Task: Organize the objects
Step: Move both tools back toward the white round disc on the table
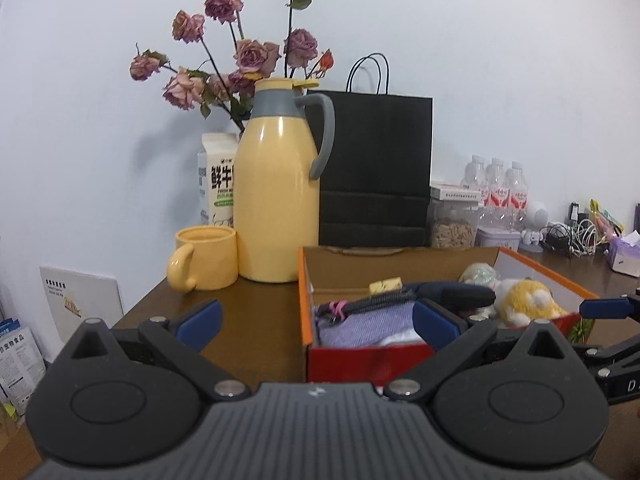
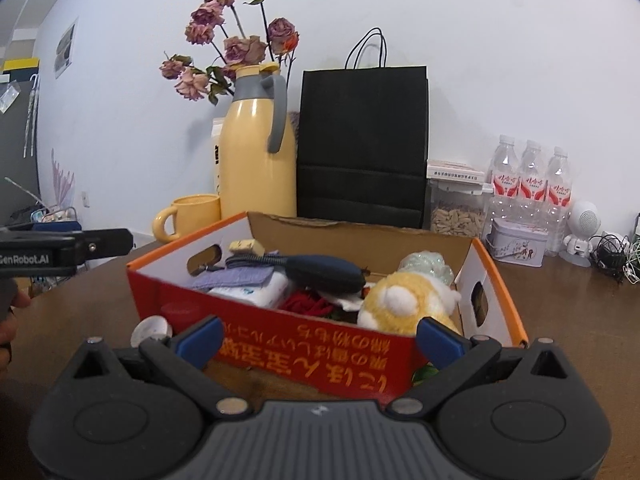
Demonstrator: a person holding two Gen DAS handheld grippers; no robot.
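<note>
Right gripper point(image 2: 318, 338) spread, box point(image 2: 320, 344) just ahead

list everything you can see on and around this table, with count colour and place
cardboard box: 1, red and orange, table front centre
plush toy: 1, yellow and white, box right end
dark pouch: 1, navy, lying across box contents
lilac cloth: 1, box left end
thermos jug: 1, yellow with grey handle, behind box
mug: 1, yellow, left of jug
milk carton: 1, white, behind mug
dried roses: a bunch, faded pink, behind jug
paper bag: 1, black, against wall
water bottles: 3, clear with red labels, right
tin: 1, white, before bottles
left gripper: open, empty
right gripper: open, empty
</note>
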